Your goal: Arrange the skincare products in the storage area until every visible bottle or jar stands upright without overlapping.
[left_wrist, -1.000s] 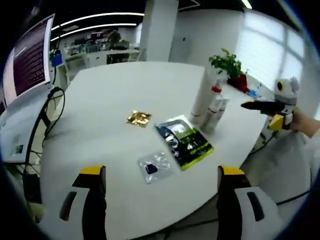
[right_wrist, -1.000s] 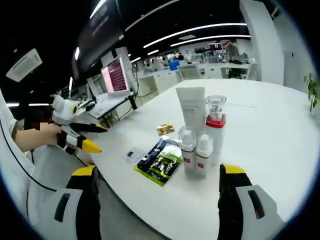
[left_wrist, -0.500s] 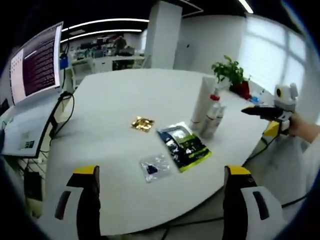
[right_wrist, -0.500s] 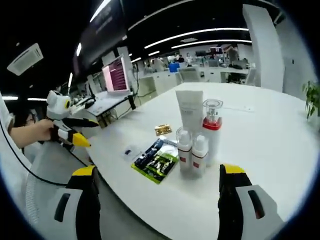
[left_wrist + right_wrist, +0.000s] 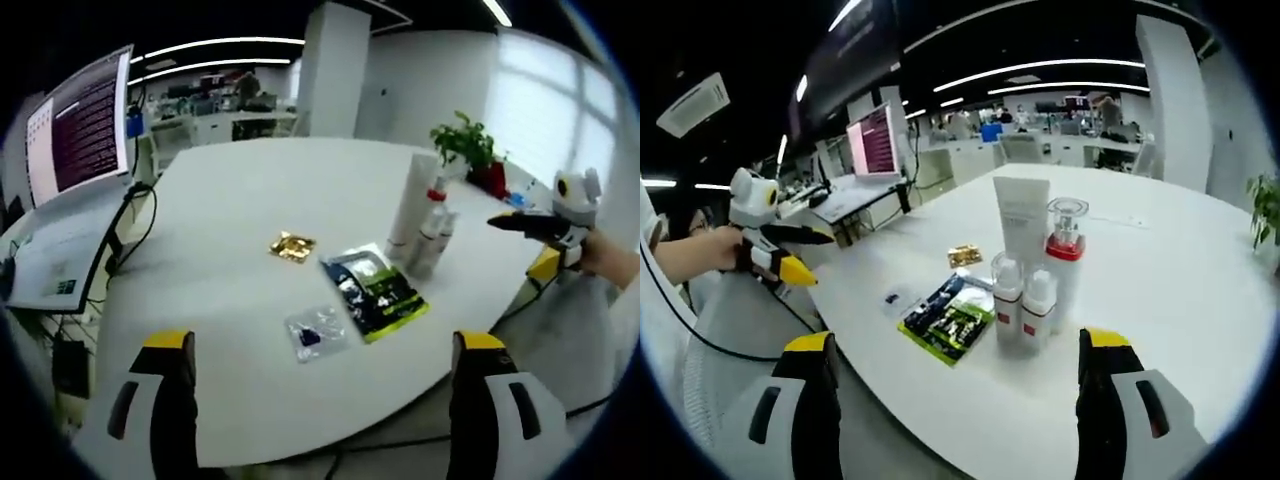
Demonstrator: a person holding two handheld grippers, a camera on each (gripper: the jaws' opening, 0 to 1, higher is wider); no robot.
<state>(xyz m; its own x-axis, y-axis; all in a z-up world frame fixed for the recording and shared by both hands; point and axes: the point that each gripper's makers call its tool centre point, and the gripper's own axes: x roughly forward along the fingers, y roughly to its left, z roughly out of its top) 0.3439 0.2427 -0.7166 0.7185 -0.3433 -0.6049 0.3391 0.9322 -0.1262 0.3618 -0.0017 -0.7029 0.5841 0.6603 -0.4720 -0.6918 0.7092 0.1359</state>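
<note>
Four skincare bottles (image 5: 1035,270) upright, clustered on white table (image 5: 1160,300) beside green sachet (image 5: 948,322). Left gripper (image 5: 322,400) & right gripper (image 5: 952,400) off table edge, jaws wide apart, holding nothing.

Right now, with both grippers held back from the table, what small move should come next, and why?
Probably none beyond a check: the white tube, the red-collared pump bottle and the two small bottles already stand upright in a cluster. Both the right gripper and the left gripper are open and hold nothing, short of the table.

Bright ceiling strips, window glare, fisheye-warped edges
</note>
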